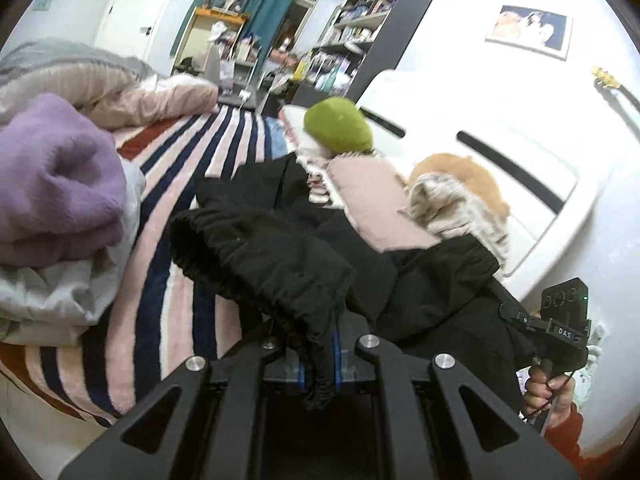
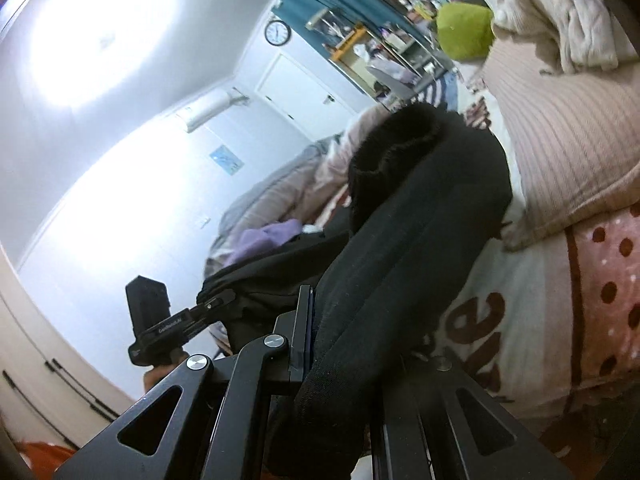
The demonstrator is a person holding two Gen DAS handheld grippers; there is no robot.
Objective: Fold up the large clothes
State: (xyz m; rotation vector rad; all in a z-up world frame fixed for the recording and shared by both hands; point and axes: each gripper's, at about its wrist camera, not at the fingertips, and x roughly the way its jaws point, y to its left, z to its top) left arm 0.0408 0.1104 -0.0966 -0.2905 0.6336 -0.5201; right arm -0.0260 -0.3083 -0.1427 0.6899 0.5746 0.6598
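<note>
Gripping a bunched edge of the black, soft fabric garment [image 1: 280, 264], the left gripper [image 1: 320, 364] has its two fingers closed narrow, and a fold of the cloth hangs down between them toward the camera. The right gripper [image 2: 320, 344] is also closed tight on another part of the same garment, with a thick roll of the dark cloth pressed between its fingers. The garment hangs between the two tools and part of it lies on the bed, over the pink, white and navy striped blanket [image 1: 168, 208]. Just beside it lies a pale pink ribbed pillow [image 1: 372, 200], and a little further a round green plush cushion [image 1: 340, 124]. On the left side a lilac fleece garment [image 1: 56, 172] waits in a heap, not folded. In my judgement the task is only at its beginning: the black garment is picked up but is crumpled, no clean fold is visible, and it must first be spread flat. At the far end stands a dark bookshelf [image 1: 372, 24].
</note>
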